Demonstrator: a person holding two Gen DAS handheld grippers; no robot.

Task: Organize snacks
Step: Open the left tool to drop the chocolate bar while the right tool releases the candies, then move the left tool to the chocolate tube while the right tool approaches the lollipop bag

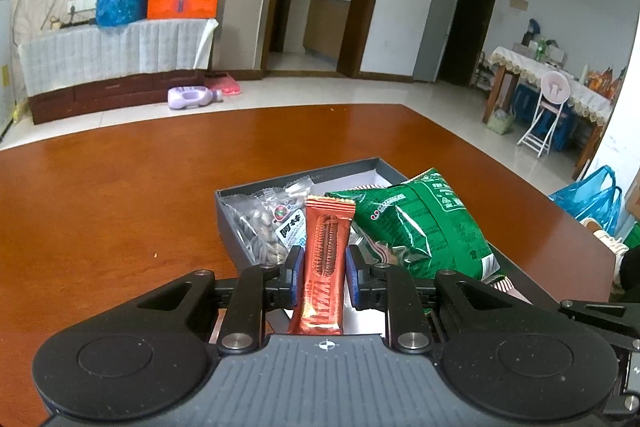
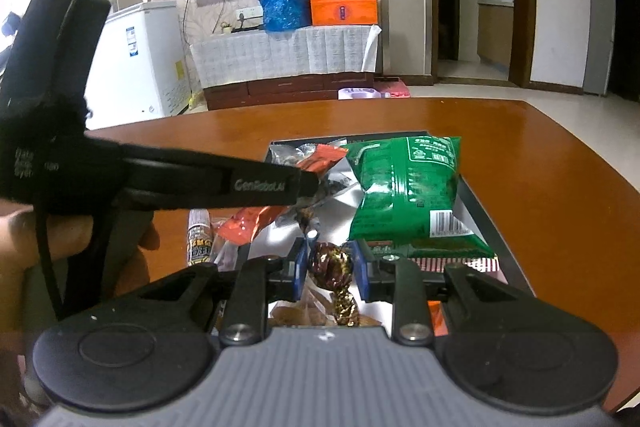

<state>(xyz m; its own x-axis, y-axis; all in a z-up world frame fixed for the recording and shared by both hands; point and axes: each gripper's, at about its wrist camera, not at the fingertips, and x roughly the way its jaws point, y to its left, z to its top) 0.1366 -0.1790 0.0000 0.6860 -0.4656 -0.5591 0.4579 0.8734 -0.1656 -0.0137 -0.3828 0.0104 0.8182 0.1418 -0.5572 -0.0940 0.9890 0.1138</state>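
Two hand-held tongs work over a shallow grey box [image 1: 232, 211] of snacks on a glossy brown wooden surface [image 1: 120, 187].

In the left wrist view, the left tongs [image 1: 323, 273] are closed on a red wafer bar wrapper [image 1: 324, 259]. The bar stands upright between the blue pads, its crimped top pointing to 12 o'clock, hanging over the box. Behind it, at 11 o'clock, a clear bag of nuts [image 1: 264, 227] lies in the box. At 2 o'clock a green crisp bag [image 1: 420, 227] leans across the box.

In the right wrist view, the right tongs [image 2: 331, 269] are nearly closed on a dark foil-wrapped sweet [image 2: 332, 267], gripped between the pads with its twisted tail pointing to 6 o'clock, above the box. The green crisp bag lies just beyond at 1 o'clock. The left tongs cross the view from 9 o'clock, carrying the red wrapper, with a hand [image 2: 60, 231] below them.
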